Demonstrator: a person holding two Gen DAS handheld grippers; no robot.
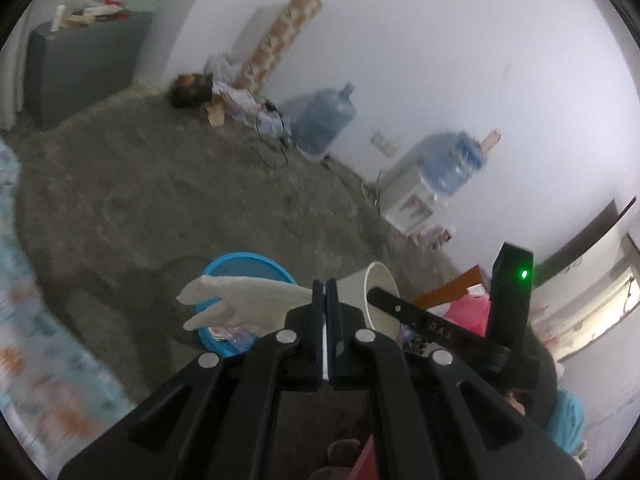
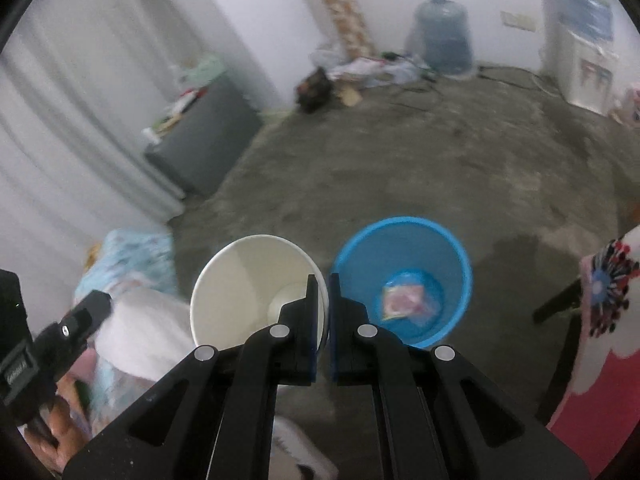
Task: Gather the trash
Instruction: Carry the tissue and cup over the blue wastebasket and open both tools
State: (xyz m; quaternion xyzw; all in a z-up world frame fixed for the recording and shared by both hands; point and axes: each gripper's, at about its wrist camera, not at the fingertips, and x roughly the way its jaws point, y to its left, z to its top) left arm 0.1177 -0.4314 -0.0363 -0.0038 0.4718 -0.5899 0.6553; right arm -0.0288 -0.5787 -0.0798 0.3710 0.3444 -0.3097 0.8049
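Note:
My left gripper [image 1: 330, 290] is shut on a crumpled white tissue [image 1: 244, 300] that hangs out to the left, above the blue trash bin [image 1: 224, 270]. My right gripper [image 2: 323, 284] is shut on the rim of a white paper cup [image 2: 248, 280], held just left of the same blue bin [image 2: 404, 240]. A pink wrapper [image 2: 404, 298] lies at the bottom of the bin. The cup [image 1: 378, 288] and part of the right gripper also show in the left wrist view, to the right of my left fingers.
Bare concrete floor [image 2: 400, 160]. A grey cabinet [image 2: 208, 136] stands by the curtain. Water jugs [image 2: 440, 36], a white dispenser [image 2: 576, 64] and a clutter pile [image 2: 360, 68] line the far wall. Patterned bedding [image 1: 36, 320] lies at left, pink fabric [image 2: 600, 360] at right.

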